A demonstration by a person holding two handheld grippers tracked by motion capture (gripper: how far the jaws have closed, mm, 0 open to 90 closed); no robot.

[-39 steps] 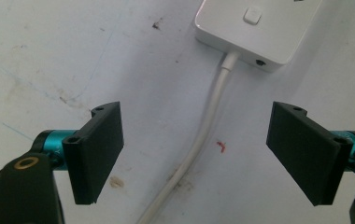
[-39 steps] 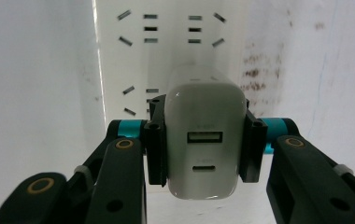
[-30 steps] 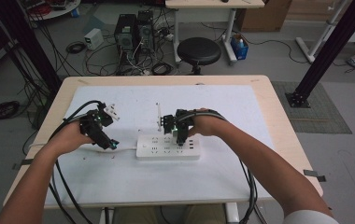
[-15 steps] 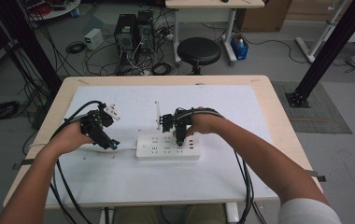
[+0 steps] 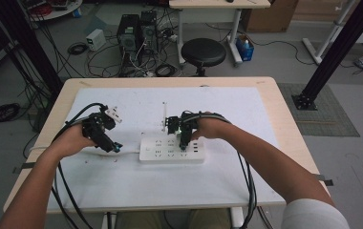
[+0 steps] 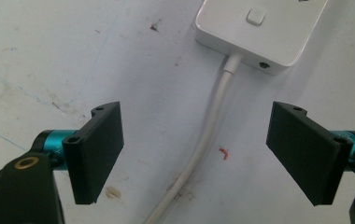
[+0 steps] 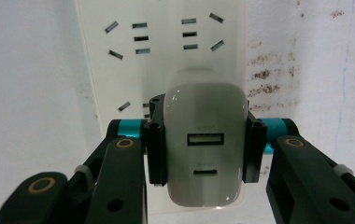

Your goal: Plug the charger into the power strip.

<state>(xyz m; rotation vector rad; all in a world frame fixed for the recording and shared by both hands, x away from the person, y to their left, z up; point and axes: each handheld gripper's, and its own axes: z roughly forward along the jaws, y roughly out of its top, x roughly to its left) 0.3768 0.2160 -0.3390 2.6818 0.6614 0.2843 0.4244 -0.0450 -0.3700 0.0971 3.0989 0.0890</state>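
Plugging step. The right claw (image 7: 201,140) grips a white charger (image 7: 203,149) directly over the power strip (image 7: 166,46) on the counter (image 5: 122,191). The left claw (image 6: 196,154) stands open astride the strip's cord (image 6: 208,135). Next, I judge: align prongs with the slots, press down.

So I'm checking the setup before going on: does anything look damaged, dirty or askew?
Nothing is damaged or askew. The white table cover has brown specks beside the power strip, and a small red fleck lies by the strip's cable.
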